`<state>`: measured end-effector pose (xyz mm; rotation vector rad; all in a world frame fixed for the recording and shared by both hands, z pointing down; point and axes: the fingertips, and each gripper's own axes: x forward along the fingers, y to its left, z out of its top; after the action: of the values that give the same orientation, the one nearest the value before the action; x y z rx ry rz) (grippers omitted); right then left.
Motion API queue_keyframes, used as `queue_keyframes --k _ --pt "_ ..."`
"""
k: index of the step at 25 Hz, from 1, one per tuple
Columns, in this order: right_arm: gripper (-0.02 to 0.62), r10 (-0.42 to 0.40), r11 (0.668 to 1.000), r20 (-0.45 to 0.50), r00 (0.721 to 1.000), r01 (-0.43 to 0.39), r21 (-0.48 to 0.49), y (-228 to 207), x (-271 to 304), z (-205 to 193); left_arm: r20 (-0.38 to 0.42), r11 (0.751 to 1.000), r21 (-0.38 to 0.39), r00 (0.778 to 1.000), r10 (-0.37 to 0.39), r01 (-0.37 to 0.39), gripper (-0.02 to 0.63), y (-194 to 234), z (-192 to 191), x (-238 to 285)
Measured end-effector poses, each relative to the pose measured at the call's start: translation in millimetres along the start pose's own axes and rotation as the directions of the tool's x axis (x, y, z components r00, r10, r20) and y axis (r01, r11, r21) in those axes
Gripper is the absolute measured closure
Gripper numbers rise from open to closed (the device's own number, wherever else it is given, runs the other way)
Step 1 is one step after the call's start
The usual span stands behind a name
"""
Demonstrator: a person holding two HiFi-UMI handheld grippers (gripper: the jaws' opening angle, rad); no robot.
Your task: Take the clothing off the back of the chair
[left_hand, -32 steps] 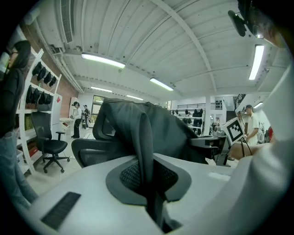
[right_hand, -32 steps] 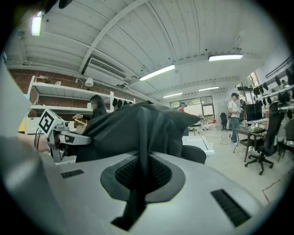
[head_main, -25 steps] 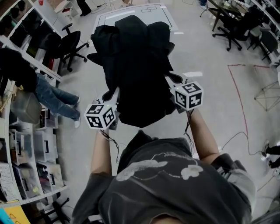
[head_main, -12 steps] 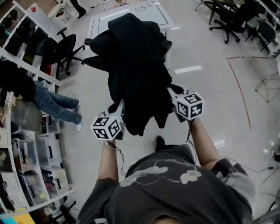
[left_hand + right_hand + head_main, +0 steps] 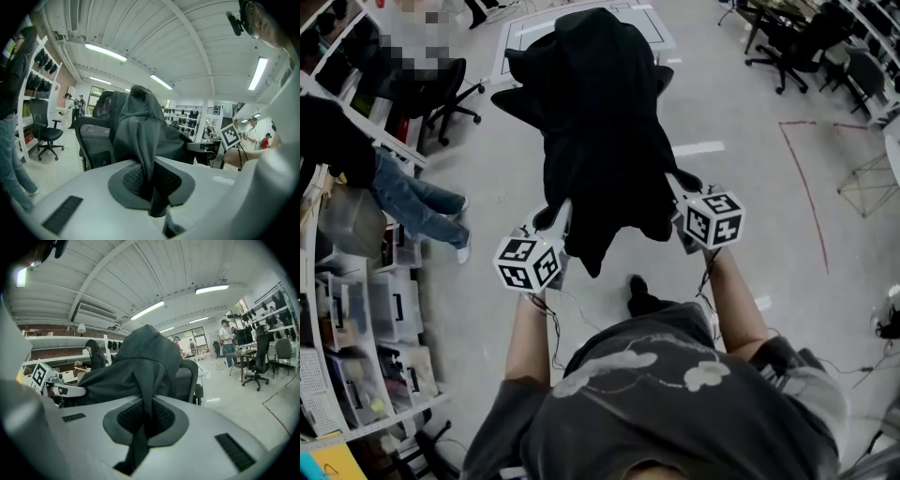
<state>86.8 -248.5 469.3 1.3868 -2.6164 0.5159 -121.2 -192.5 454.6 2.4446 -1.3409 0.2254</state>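
A black jacket (image 5: pixel 600 131) hangs stretched between both grippers, its far end still draped over the back of an office chair (image 5: pixel 652 80). My left gripper (image 5: pixel 561 217) is shut on the jacket's lower left edge, my right gripper (image 5: pixel 675 186) on its lower right edge. In the left gripper view the dark cloth (image 5: pixel 140 136) is pinched between the jaws, with the chair back (image 5: pixel 96 140) behind it. In the right gripper view the cloth (image 5: pixel 145 376) runs into the closed jaws in front of the chair back (image 5: pixel 187 378).
A white table (image 5: pixel 581 23) stands behind the chair. Shelving (image 5: pixel 347 309) lines the left side, with a person in jeans (image 5: pixel 403 197) beside it. Another black office chair (image 5: pixel 431 94) stands at left, more chairs (image 5: pixel 797 47) at upper right. Red tape (image 5: pixel 811 197) marks the floor.
Both grippers have pulled the jacket toward the person and a little down. More cloth has come off the chair back and hangs stretched lower than before.
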Motion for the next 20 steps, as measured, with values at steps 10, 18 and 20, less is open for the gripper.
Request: queue_keyframes --k 10,18,20 --pt "0.601 -0.034 0.998 0.019 0.999 0.035 -0.047 49.0 -70.8 -10.8 0.028 0.999 0.023 0.999 -0.041 0.041 0.601 -38.2 -14.2 -66.9" --pt "0.601 -0.051 0.997 0.037 0.998 0.053 -0.060 87.7 -117.6 -23.8 0.050 0.998 0.019 0.997 -0.061 0.060 0.601 -59.3 -28.9 -114.3" --pt "0.601 -0.052 0.997 0.037 0.998 0.054 -0.063 95.1 -130.2 -29.0 0.054 0.998 0.019 0.996 -0.065 0.065 0.601 -66.5 -31.7 -125.1"
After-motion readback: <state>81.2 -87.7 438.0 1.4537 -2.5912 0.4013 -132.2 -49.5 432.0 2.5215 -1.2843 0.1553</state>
